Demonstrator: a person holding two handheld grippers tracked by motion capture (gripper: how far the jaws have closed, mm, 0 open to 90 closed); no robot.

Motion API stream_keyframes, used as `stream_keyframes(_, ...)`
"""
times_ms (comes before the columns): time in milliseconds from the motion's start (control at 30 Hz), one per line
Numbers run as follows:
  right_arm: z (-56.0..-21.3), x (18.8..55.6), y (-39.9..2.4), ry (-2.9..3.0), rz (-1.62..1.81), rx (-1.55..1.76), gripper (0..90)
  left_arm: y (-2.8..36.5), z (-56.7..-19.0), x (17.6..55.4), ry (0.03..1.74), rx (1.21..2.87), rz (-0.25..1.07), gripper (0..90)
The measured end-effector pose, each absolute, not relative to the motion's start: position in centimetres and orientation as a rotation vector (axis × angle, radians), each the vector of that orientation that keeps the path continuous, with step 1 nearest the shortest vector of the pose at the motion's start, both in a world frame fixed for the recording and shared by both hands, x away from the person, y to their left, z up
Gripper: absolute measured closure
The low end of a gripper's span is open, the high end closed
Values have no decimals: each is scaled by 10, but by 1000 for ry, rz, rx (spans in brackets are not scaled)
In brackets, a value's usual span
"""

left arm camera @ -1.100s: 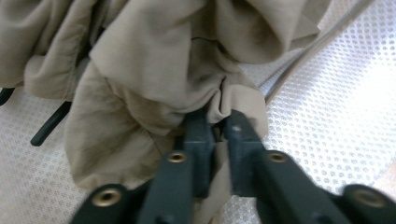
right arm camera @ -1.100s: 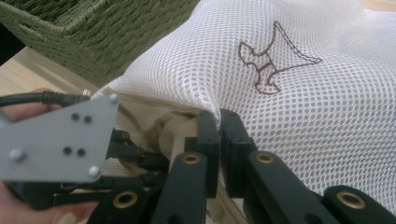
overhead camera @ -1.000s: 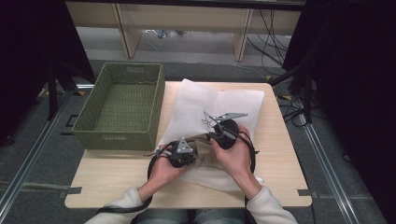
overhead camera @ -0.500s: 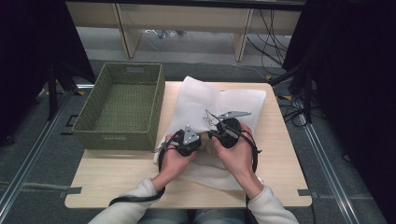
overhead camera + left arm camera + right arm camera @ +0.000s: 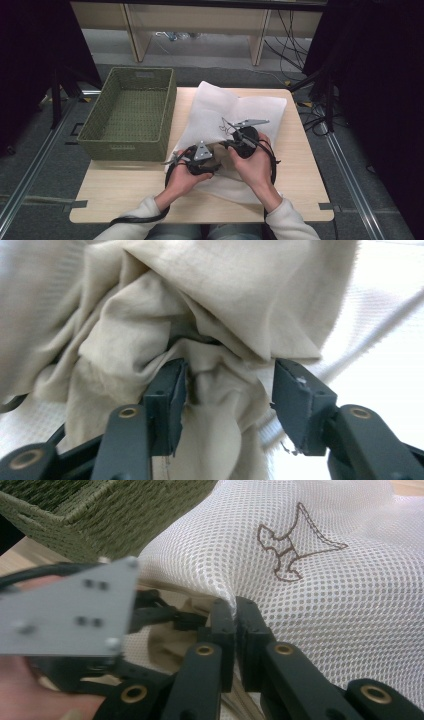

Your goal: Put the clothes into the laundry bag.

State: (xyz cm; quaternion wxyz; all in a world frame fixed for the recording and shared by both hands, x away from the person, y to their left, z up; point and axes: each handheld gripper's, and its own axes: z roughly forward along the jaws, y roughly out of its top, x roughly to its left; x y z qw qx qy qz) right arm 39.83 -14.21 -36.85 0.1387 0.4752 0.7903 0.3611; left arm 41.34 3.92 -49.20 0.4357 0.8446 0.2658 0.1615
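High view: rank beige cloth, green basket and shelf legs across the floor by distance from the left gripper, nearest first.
From the left gripper:
1. Beige cloth, right at its jaws, inside the white mesh bag.
2. Green basket, to its left on the table.
3. Shelf legs, beyond the table's far edge.

The green basket [image 5: 131,114] stands close on the left of the white mesh bag [image 5: 220,107], blocking that side, while bare table [image 5: 300,165] on the right and near the front edge leaves room to pass.
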Motion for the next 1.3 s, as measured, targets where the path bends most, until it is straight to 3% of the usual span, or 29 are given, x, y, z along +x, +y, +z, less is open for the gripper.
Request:
stream_keyframes(300,-368,397,-142,2293,1042,1375,881,75,-470,391,627,2128,400,450)
stream_keyframes(600,-370,397,-139,2294,1044,1359,881,89,-491,392,691,2238,383,394)
stream_keyframes(1100,-372,396,-134,2327,1035,1345,881,72,-507,402,771,2246,334,830)
stream_keyframes(1300,-368,394,-131,2335,1042,1298,882,65,-493,397,798,2130,322,858)
